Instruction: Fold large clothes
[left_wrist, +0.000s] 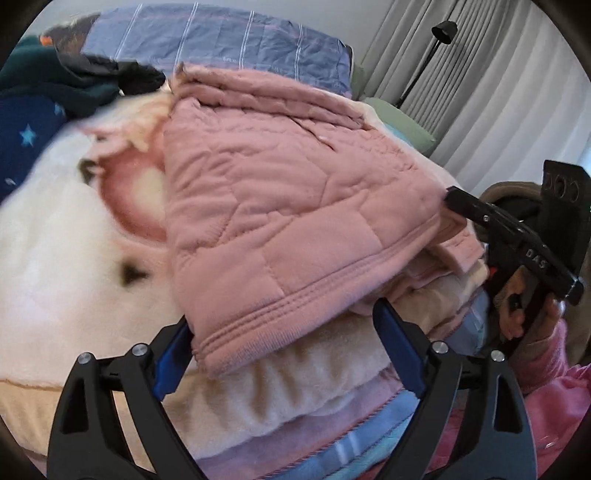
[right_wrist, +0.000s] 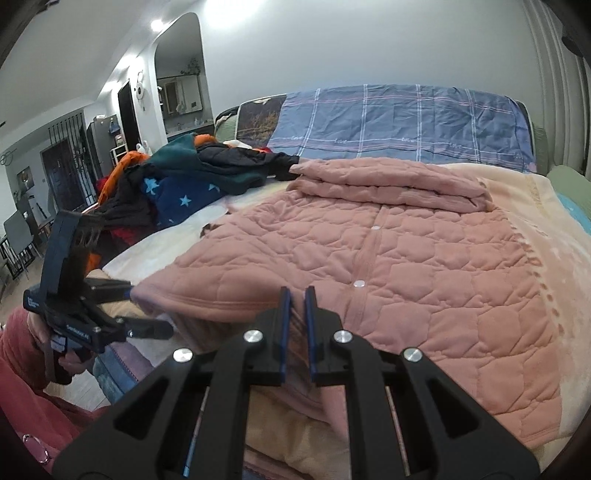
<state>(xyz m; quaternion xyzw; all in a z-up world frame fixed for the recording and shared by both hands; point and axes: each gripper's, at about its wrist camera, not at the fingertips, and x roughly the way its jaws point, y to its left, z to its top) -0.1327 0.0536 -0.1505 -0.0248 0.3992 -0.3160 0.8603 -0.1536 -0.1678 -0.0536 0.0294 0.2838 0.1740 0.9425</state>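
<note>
A pink quilted jacket (right_wrist: 388, 258) lies spread on the bed, buttons up, its far part folded into a roll (right_wrist: 388, 184). My left gripper (left_wrist: 284, 325) is open, its jaws wide around the jacket's near hem corner (left_wrist: 258, 325); it also shows in the right wrist view (right_wrist: 147, 306) at the jacket's left corner. My right gripper (right_wrist: 297, 299) is nearly shut, pinching the jacket's front hem between its blue pads. In the left wrist view the right gripper (left_wrist: 458, 203) touches the jacket's right edge.
A cream blanket (right_wrist: 554, 229) covers the bed. A pile of dark, starred and orange clothes (right_wrist: 177, 181) lies at the far left. A blue checked pillow (right_wrist: 399, 122) stands at the headboard. Curtains (left_wrist: 480, 85) and a black lamp (left_wrist: 443, 31) stand to the right.
</note>
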